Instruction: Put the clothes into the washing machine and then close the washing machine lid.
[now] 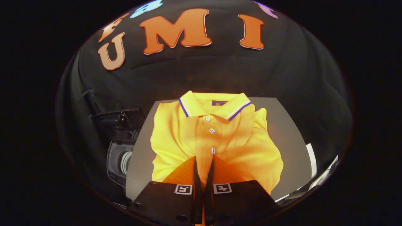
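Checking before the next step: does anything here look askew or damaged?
Nothing stands out. The yellow polo shirt lies folded on the grey table, collar neat, with the gripper nearly closed, pinching its placket.

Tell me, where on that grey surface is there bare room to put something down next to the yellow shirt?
The yellow polo shirt covers the middle of the grey tabletop. The widest bare strip runs between the shirt and the white sheet. A narrower one lies between shirt and washing machine. Crowded spot: the gripper, fingers nearly closed around a fold of the shirt's front.

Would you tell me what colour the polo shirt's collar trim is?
Blue and white stripes on the yellow polo shirt, clearest in the gripper view.
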A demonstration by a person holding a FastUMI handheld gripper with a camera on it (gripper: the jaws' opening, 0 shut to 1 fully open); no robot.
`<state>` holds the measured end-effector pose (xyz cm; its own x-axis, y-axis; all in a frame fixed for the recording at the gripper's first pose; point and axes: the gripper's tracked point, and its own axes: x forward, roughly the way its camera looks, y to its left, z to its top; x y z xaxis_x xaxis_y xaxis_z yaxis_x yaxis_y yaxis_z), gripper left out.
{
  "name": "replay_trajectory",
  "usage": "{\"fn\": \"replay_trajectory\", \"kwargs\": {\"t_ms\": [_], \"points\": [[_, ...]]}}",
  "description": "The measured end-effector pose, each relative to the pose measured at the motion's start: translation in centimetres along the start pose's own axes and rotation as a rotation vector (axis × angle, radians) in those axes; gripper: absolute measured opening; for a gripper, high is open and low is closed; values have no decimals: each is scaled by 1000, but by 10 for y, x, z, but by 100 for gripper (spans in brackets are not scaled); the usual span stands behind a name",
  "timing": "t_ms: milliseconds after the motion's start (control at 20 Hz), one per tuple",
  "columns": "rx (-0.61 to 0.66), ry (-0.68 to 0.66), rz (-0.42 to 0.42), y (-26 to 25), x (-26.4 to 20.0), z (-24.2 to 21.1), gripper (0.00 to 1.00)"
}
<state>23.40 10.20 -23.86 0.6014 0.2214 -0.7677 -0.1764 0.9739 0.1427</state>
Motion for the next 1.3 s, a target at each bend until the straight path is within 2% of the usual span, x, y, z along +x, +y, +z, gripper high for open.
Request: {"fn": "replay_trajectory", "kwargs": {"t_ms": [150, 250, 350, 500, 850, 1100, 1300], "points": [[102, -222, 87, 12, -27, 28, 11], [72, -355, 91, 14, -55, 47, 10], [32, -447, 91, 23, -86, 62, 10], [87, -522, 181, 59, -123, 66, 10], [106, -576, 363, 176, -186, 75, 10], [86, -559, 398, 261, -186, 59, 10], [76, -528, 391, 316, -163, 40, 10]]}}
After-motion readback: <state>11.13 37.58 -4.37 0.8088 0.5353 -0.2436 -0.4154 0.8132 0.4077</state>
